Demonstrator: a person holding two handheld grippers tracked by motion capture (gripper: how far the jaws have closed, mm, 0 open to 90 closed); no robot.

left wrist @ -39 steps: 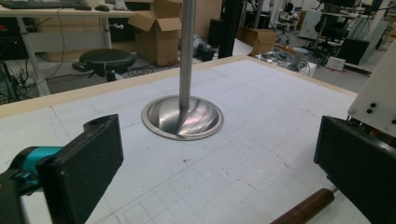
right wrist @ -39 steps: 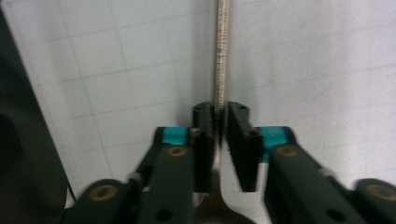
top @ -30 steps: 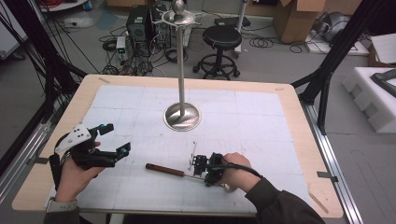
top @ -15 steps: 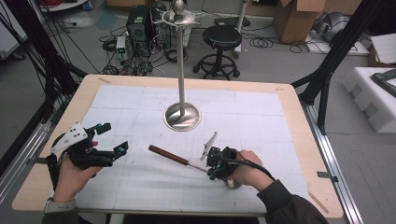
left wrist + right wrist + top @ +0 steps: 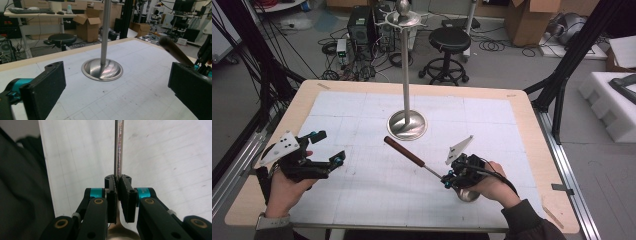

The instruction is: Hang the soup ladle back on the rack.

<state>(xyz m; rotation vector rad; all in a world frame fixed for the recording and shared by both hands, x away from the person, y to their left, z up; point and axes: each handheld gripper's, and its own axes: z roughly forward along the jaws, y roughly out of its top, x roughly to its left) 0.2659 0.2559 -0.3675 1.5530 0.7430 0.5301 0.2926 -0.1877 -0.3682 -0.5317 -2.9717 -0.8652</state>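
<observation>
Nearest the front edge of the tabletop (image 5: 532,125), toward its right corner, the right gripper (image 5: 451,176) has its jaws clamped tight on the thin metal shank of a ladle (image 5: 422,165); the steel bowl sits under the hand at the near end, and the brown wooden handle slants up and away toward the middle of the board, clear of the surface. In the right gripper view the steel shank (image 5: 118,150) runs straight up out of the closed pads. Near the front left corner the left gripper (image 5: 324,150) hovers with its jaws wide apart and nothing between them, pointed at the stand. Farther back, at the centre of the tabletop, the utensil stand (image 5: 406,75) rises from its round dished base (image 5: 103,69) to a hook ring on top, which carries nothing. The step in hand looks like lifting the ladle for hanging; the next move calls for raising it to that ring and catching its handle end on a hook.
</observation>
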